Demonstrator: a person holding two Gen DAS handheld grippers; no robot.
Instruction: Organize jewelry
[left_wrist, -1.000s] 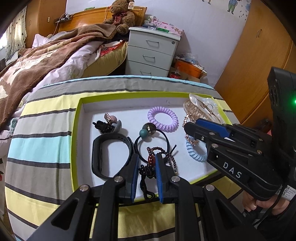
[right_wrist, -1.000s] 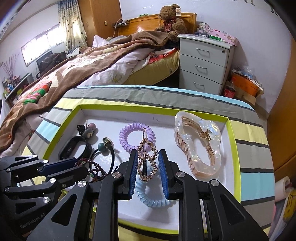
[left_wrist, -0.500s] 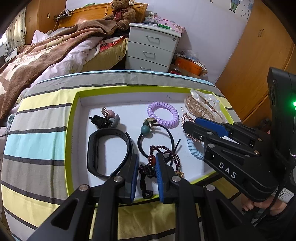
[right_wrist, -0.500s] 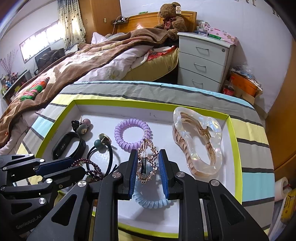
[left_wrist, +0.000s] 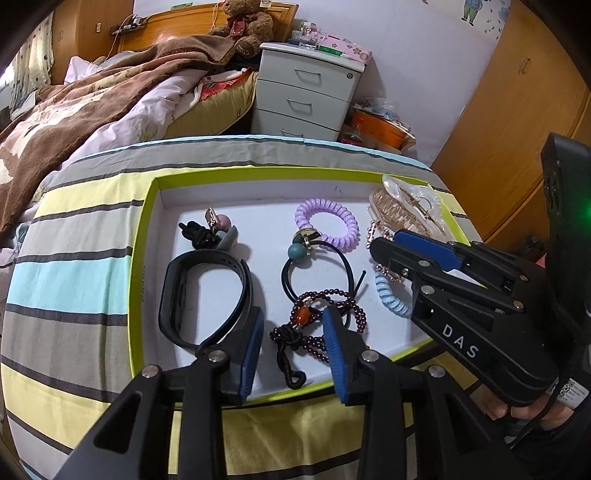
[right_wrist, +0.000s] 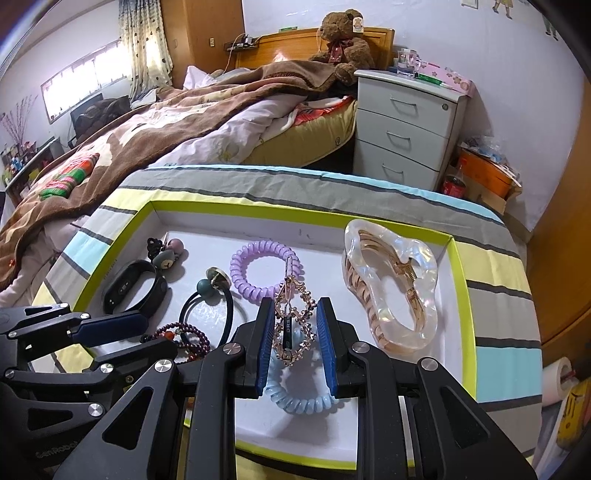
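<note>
Left tongs (left_wrist: 293, 343): jaws opening, pads apart from dark beaded bracelet (left_wrist: 325, 317) lying between them on floor of green-rimmed tray (left_wrist: 142, 258). Right tongs (right_wrist: 293, 341): narrow gap, pads clamped on rose-gold hair clip (right_wrist: 291, 317) above blue coil tie (right_wrist: 299, 397). Tray rests on striped surface (left_wrist: 74, 266), beside bed (left_wrist: 92, 103).

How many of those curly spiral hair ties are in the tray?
2. A purple spiral tie lies flat near the tray's far middle. A blue spiral tie lies at the near edge, under the gold clip. None seems hidden.
</note>
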